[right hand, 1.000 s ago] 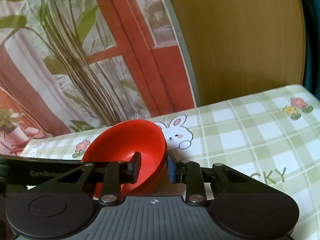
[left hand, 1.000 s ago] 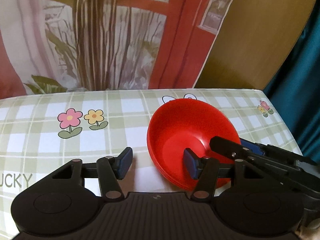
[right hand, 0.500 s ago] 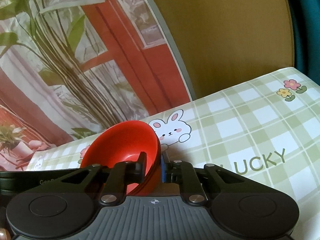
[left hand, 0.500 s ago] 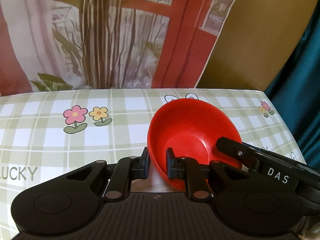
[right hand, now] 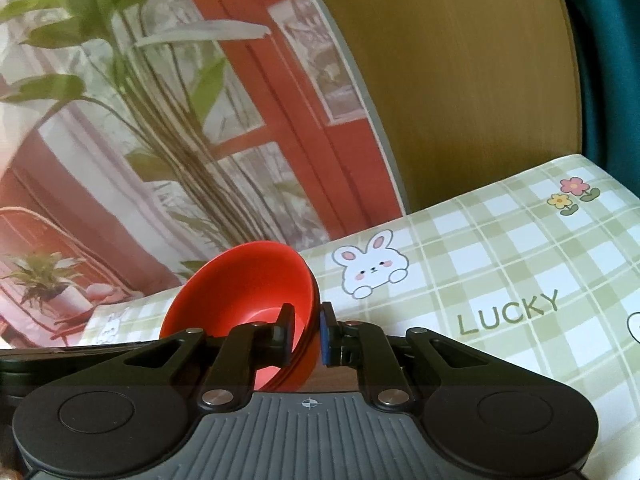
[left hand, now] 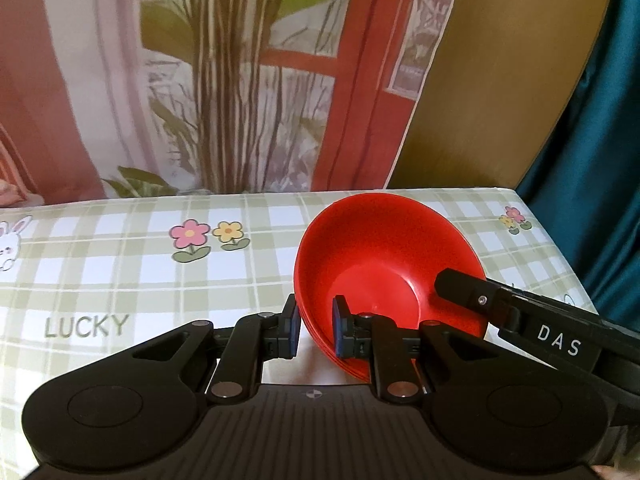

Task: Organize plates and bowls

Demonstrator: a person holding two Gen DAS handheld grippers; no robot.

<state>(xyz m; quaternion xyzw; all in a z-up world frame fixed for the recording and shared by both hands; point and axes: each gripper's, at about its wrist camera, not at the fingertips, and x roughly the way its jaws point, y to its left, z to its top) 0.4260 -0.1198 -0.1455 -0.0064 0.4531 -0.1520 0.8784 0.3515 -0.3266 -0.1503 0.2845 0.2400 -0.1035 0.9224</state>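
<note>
We have both grippers clamped on the red bowls (left hand: 384,264), a nested stack tilted above the checked tablecloth (left hand: 120,280). Our left gripper (left hand: 316,330) pinches the near rim; our right gripper (right hand: 306,334) pinches the opposite rim, its fingers straddling the wall. If we pull unevenly, the stack may twist, or an inner bowl may slip loose. Beyond it, the table's far edge is close, so a dropped bowl may roll off.

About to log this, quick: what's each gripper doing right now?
Left gripper: shut on the red bowl stack rim.
Right gripper: shut on the stack's opposite rim.
</note>
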